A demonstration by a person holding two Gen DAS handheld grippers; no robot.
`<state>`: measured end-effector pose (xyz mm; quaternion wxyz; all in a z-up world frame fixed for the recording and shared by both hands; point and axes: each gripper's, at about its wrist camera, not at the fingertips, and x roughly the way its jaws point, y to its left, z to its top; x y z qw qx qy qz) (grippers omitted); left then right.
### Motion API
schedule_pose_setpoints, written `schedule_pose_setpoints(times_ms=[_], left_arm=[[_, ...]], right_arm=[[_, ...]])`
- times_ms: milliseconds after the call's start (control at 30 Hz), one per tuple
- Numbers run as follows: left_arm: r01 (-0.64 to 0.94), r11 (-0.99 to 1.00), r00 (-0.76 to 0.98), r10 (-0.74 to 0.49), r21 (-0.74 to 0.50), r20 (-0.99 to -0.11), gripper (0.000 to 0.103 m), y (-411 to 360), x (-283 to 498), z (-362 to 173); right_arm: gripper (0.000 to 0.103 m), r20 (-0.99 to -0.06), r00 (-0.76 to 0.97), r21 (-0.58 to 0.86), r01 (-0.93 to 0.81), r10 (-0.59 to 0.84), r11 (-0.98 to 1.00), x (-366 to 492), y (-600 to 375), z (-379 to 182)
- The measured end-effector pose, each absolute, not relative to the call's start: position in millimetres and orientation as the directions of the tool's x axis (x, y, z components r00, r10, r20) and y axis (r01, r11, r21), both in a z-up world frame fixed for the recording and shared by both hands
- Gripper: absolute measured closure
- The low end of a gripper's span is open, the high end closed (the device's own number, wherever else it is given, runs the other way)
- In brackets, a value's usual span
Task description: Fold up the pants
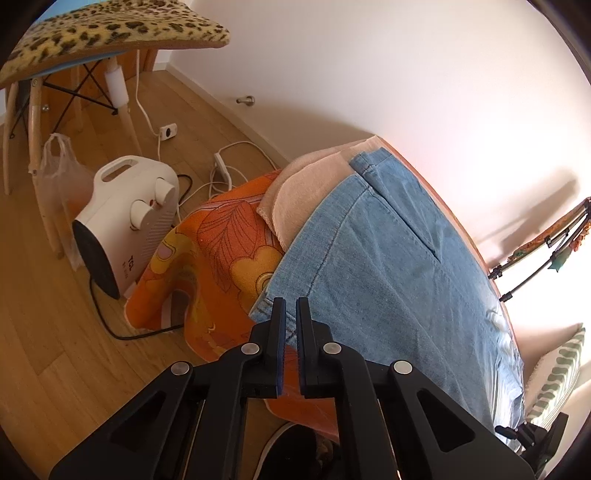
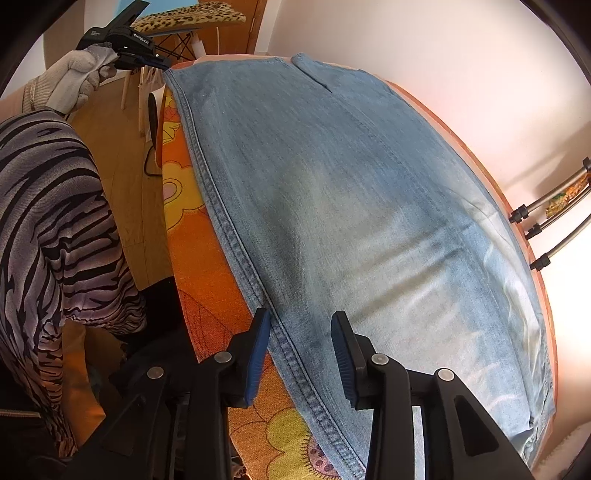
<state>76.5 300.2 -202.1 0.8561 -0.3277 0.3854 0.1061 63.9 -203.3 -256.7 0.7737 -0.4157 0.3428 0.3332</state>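
Note:
Light blue denim pants [image 1: 388, 258] [image 2: 351, 203] lie flat along a surface covered with an orange flowered cloth [image 1: 221, 240]. My left gripper [image 1: 291, 301] is shut on the near corner of the pants at one end. The right wrist view shows it far off at the top left [image 2: 164, 65], held by a gloved hand [image 2: 74, 77]. My right gripper [image 2: 301, 317] stands open over the stitched side seam at the other end. One finger is over the orange cloth [image 2: 207, 258] and the other over the denim, and the pads do not press.
A white fan heater [image 1: 125, 218], a power strip [image 1: 223, 166] with cables and a plastic bag [image 1: 59, 173] sit on the wooden floor. A chair with a leopard cushion [image 1: 110, 29] stands behind. A beige towel [image 1: 299, 192] lies under the pants. A striped sleeve [image 2: 55, 221] is at left, metal legs [image 2: 546, 214] at right.

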Motion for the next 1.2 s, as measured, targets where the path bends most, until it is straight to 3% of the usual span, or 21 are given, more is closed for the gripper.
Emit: schedule_pose_setpoints(times_ms=[67, 100, 133, 200, 400, 467, 500, 733, 900, 1067, 1200], left_arm=[[-0.44, 0.755, 0.672, -0.083, -0.486, -0.736, 0.096, 301, 76, -205], [-0.44, 0.745, 0.674, -0.095, -0.501, -0.733, 0.089, 302, 75, -207], [-0.449, 0.736, 0.673, -0.095, -0.507, -0.733, 0.069, 302, 75, -208], [-0.466, 0.711, 0.673, -0.102, -0.527, -0.732, 0.046, 304, 74, -211], [-0.488, 0.643, 0.662, -0.168, -0.59, -0.73, 0.049, 305, 83, -229], [-0.505, 0.622, 0.659, -0.168, -0.598, -0.733, 0.062, 304, 83, -232], [-0.512, 0.617, 0.657, -0.168, -0.598, -0.735, 0.075, 304, 82, -234], [-0.518, 0.659, 0.659, -0.099, -0.546, -0.746, 0.095, 295, 79, -216], [-0.462, 0.725, 0.693, -0.064, -0.51, -0.718, 0.097, 286, 84, -183], [-0.414, 0.699, 0.755, -0.094, -0.583, -0.649, 0.098, 291, 99, -157], [-0.37, 0.693, 0.793, -0.112, -0.619, -0.599, 0.098, 289, 119, -139]], right_arm=[[0.067, -0.808, 0.543, -0.413, -0.799, 0.228, 0.436, 64, -204, -256], [0.067, -0.808, 0.543, -0.414, -0.799, 0.227, 0.437, 64, -204, -256], [0.067, -0.808, 0.544, -0.415, -0.798, 0.226, 0.437, 64, -204, -255], [0.067, -0.808, 0.545, -0.415, -0.796, 0.223, 0.44, 62, -204, -256], [0.067, -0.805, 0.552, -0.423, -0.791, 0.217, 0.442, 59, -204, -257], [0.067, -0.803, 0.557, -0.427, -0.787, 0.213, 0.446, 59, -204, -257], [0.067, -0.802, 0.558, -0.428, -0.785, 0.213, 0.447, 58, -205, -257], [0.067, -0.798, 0.563, -0.431, -0.781, 0.213, 0.451, 57, -206, -257], [0.065, -0.796, 0.566, -0.431, -0.779, 0.214, 0.455, 58, -209, -255], [0.05, -0.801, 0.552, -0.407, -0.785, 0.23, 0.467, 61, -218, -251], [0.048, -0.806, 0.544, -0.396, -0.788, 0.234, 0.47, 61, -222, -250]])
